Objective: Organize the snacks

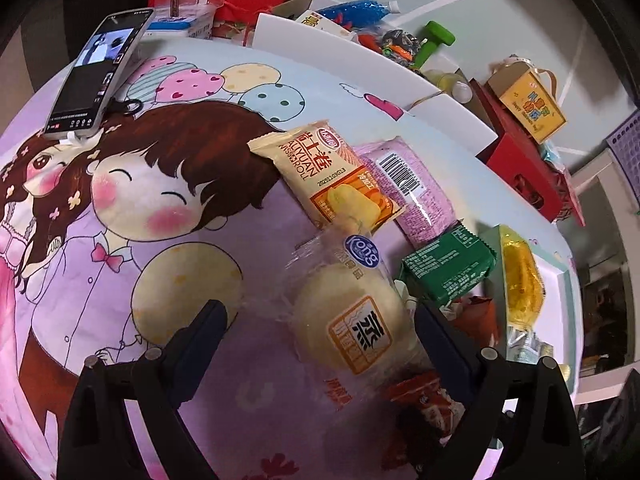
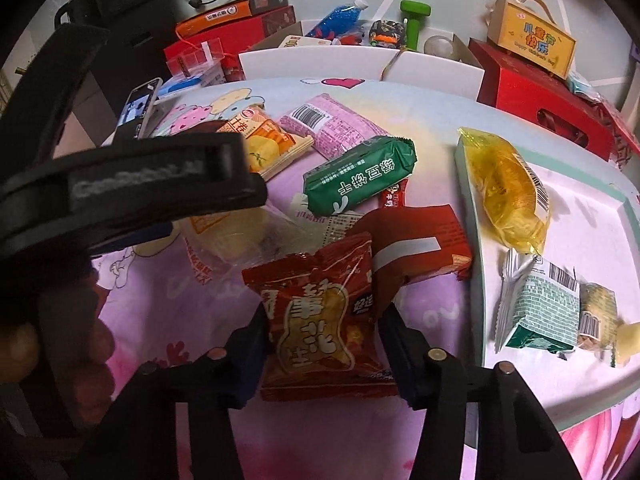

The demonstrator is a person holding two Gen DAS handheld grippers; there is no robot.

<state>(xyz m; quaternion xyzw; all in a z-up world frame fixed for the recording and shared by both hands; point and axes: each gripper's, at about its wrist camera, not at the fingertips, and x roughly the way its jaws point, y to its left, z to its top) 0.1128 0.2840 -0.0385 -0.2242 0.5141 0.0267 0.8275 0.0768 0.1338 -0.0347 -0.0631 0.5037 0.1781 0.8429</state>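
Right wrist view: the red peanut packet (image 2: 320,320) sits between the jaws of the right gripper (image 2: 322,344), which press against its two sides, above a cartoon-printed cloth (image 2: 168,304) covering the worktop; just beyond it lie a red wrapper (image 2: 420,240) and a green biscuit pack (image 2: 360,176), and to the right a white tray (image 2: 592,232) carries a yellow bag (image 2: 508,188) and a green-and-white packet (image 2: 540,312). Left wrist view: the left gripper (image 1: 320,320) has its jaws spread on either side of a clear-wrapped bun (image 1: 348,316) without pinching it, with a cream roll packet (image 1: 320,168) and a pink packet (image 1: 412,188) farther off and a phone (image 1: 96,76) propped at the far left.
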